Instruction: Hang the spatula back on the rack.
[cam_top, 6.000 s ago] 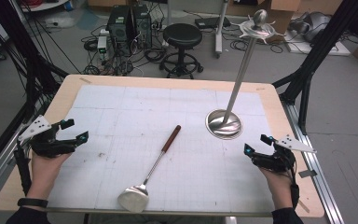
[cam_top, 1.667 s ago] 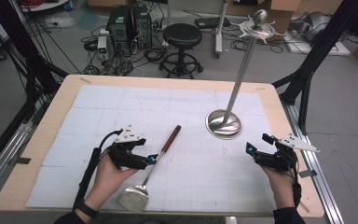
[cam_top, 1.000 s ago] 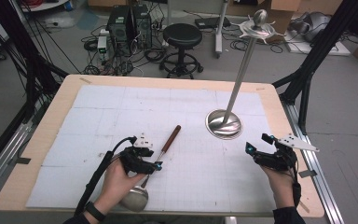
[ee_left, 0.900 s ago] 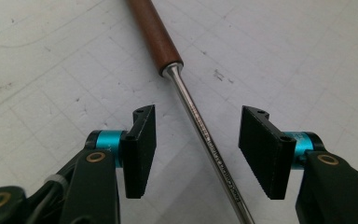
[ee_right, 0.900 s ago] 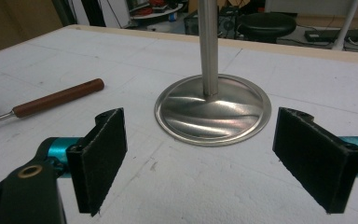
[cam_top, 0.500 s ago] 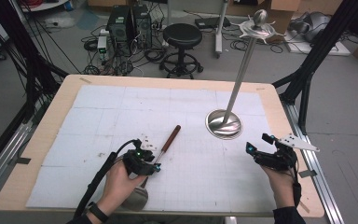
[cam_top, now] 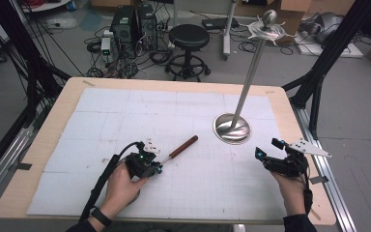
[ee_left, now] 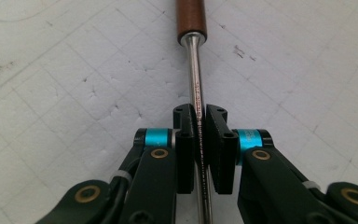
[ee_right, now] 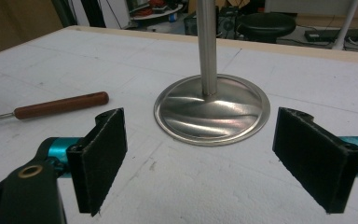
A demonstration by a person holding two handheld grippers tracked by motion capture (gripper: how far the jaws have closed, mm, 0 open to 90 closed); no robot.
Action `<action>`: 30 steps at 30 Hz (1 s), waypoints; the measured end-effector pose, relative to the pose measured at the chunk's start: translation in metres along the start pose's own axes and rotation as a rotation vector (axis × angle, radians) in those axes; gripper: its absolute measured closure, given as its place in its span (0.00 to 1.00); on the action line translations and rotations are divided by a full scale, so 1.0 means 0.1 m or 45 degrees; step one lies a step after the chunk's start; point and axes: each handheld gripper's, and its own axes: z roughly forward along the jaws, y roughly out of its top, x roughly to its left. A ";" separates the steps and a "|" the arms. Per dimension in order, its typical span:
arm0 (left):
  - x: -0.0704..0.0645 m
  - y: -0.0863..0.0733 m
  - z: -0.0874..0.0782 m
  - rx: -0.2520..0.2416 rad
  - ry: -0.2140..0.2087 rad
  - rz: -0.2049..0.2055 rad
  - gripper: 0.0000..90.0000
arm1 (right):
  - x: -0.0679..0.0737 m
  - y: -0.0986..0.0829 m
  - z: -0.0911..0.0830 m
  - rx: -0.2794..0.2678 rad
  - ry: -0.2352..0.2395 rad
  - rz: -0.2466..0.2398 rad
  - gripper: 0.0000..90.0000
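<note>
A long utensil with a brown wooden handle (cam_top: 183, 146) and a thin metal shaft (ee_left: 195, 79) lies on the white gridded mat. My left gripper (cam_top: 153, 165) sits over the shaft below the handle. In the left gripper view, my left gripper (ee_left: 199, 140) has both pads pressed against the shaft, shut on it. The hand hides the utensil's lower end in the high view. At the table's right my right gripper (cam_top: 266, 149) rests open, and in its own view my right gripper (ee_right: 209, 158) faces the stand with nothing between its pads.
A tall metal stand with a round base (cam_top: 232, 128) and a pronged top (cam_top: 266, 26) stands right of centre, close ahead of the right gripper; its base (ee_right: 212, 109) shows there too. A stool (cam_top: 188, 36) and equipment stand beyond the table.
My left hand came in from the table's left edge to the utensil, settled over its shaft and closed on it. The right gripper has stayed put and open.
</note>
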 end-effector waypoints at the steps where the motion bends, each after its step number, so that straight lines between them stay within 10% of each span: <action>1: 0.00 0.01 0.00 0.010 0.013 0.019 0.93 | 0.00 0.00 0.00 -0.001 0.002 0.001 0.19; 20: 0.06 0.15 0.02 0.131 -0.023 0.103 0.94 | 0.03 0.03 0.05 0.006 0.032 -0.012 0.19; 30: 0.17 0.16 -0.19 -0.182 -0.035 0.147 0.94 | 0.01 0.03 0.05 -0.006 0.031 -0.011 0.19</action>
